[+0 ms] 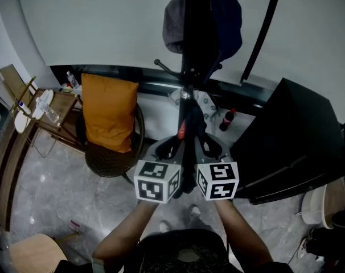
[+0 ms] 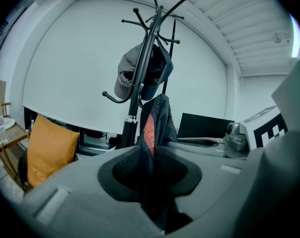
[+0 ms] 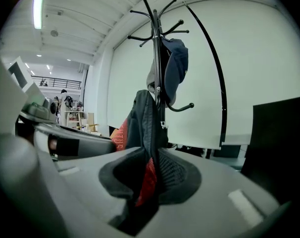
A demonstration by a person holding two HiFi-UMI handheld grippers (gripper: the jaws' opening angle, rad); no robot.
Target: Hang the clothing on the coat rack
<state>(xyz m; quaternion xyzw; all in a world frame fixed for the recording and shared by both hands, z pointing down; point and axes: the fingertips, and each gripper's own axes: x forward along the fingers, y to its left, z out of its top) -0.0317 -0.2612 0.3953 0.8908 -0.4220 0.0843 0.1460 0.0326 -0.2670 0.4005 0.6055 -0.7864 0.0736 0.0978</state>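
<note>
A dark garment with a red lining [image 1: 190, 131] is stretched between my two grippers, held side by side in front of the black coat rack [image 1: 191, 56]. The left gripper [image 1: 173, 148] is shut on the garment [image 2: 152, 133]. The right gripper [image 1: 202, 147] is shut on the same garment [image 3: 146, 133]. The rack's pole [image 2: 140, 78] and its upper hooks rise just behind the cloth. A grey cap [image 1: 175, 24] and a dark blue cap [image 1: 226, 21] hang on the rack [image 3: 156, 58]. A lower hook [image 1: 161, 67] sticks out to the left with nothing on it.
A wicker chair with an orange cushion [image 1: 109, 112] stands left of the rack. A black screen or cabinet [image 1: 292, 141] stands at the right. A cola bottle [image 1: 226, 120] sits on the floor by the wall. A wooden side table [image 1: 41, 110] carries bottles at far left.
</note>
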